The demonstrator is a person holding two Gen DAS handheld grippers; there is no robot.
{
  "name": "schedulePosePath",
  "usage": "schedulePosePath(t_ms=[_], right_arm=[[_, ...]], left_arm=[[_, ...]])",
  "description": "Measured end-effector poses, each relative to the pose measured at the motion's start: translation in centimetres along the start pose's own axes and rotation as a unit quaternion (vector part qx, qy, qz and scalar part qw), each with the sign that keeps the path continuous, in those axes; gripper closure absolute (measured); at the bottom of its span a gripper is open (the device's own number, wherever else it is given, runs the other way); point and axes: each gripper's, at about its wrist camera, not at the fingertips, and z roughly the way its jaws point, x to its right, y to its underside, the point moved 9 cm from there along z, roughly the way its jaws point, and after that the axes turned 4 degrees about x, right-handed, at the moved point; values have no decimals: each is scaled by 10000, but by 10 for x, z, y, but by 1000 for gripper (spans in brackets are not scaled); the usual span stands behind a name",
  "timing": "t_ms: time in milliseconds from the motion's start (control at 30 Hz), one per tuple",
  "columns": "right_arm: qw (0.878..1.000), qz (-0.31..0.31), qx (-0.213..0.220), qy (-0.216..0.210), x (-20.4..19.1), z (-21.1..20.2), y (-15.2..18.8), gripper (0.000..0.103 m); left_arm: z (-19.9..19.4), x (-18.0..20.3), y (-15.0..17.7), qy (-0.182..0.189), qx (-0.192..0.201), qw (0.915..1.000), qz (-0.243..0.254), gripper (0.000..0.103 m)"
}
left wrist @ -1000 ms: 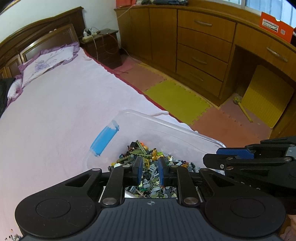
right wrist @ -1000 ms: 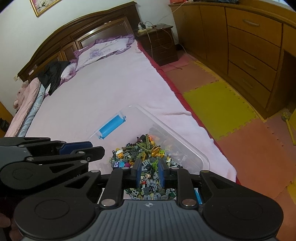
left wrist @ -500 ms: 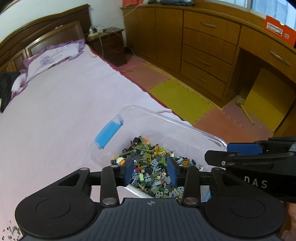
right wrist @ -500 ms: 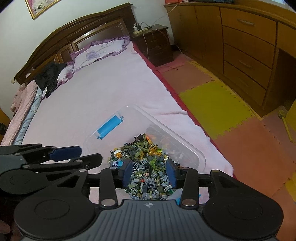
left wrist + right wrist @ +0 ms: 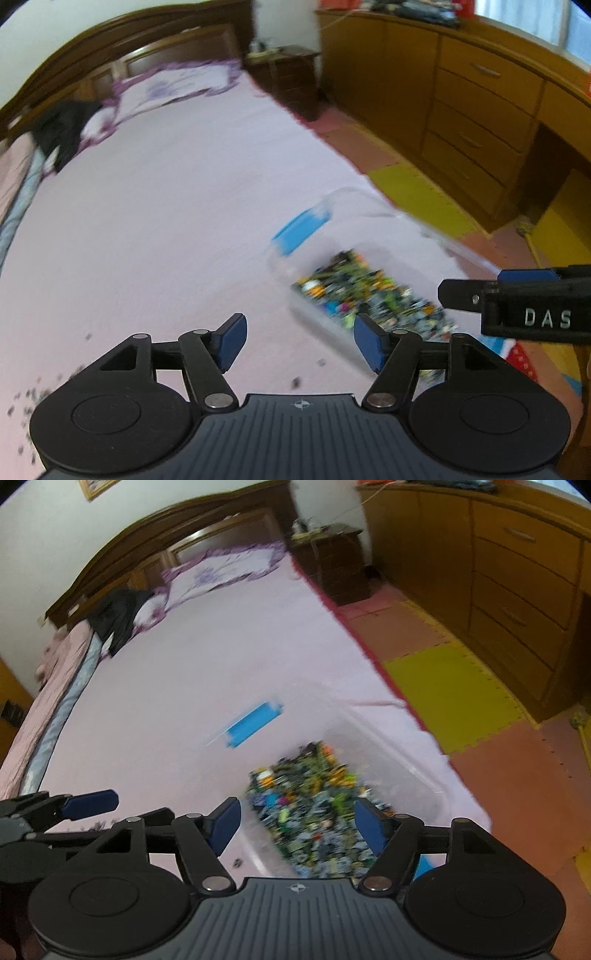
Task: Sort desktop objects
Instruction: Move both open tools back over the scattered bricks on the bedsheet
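Left wrist view: left gripper (image 5: 299,343) spread wide, nothing between the fingers (image 5: 232,341), poised over bare pink bed (image 5: 166,229). Clear bin (image 5: 351,258) of small toy pieces (image 5: 369,299) at about 2 o'clock, blue latch (image 5: 301,230) on its far-left end; heavily blurred. Loose bits (image 5: 33,402) strewn at 8 o'clock, two more specks near 6 o'clock. Right gripper's side profile (image 5: 524,306) at 3 o'clock, just over the bin's near corner.

Risk as judged: a fast swing with blurred sight could clip the bin wall and spill pieces onto the bed, or knock fingers together above the bin.

Right wrist view: right gripper (image 5: 297,821) equally wide apart, empty, directly above the toy pieces (image 5: 314,805). Bin's right wall (image 5: 417,771) close to the mattress edge at 3 o'clock; a shove there could tip it to the floor (image 5: 517,794). Left gripper's blue pad (image 5: 90,803) at 9 o'clock. Tiny pieces likely to slip from wide pads.
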Motion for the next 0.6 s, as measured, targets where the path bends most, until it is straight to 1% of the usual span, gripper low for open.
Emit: schedulePosePath(t_ms=[133,233,300,400,500,600], right_arm=[[9992,-301,-108,-260,-42,8,6,28],[9970,-606,-190,-443,-80,11,16,27],[9950,-810,-240,-540,-107,11,24,23],[9918,-1076,-354,-595,-148,12,40,22],[9904,-1148,-471,-604,-191,10,59,22],[9879,-1288,-526,-685,-237,7,82,22]], left_arm=[[-16,-44,24,-305,-107,9989,-326,35],[-34,-86,48,-542,-173,9966,-589,32],[-45,-114,65,-684,-215,9945,-760,31],[-63,-156,96,-825,-341,9908,-1014,30],[-79,-202,129,-942,-481,9876,-1159,30],[-98,-248,159,-1042,-533,9846,-1297,30]])
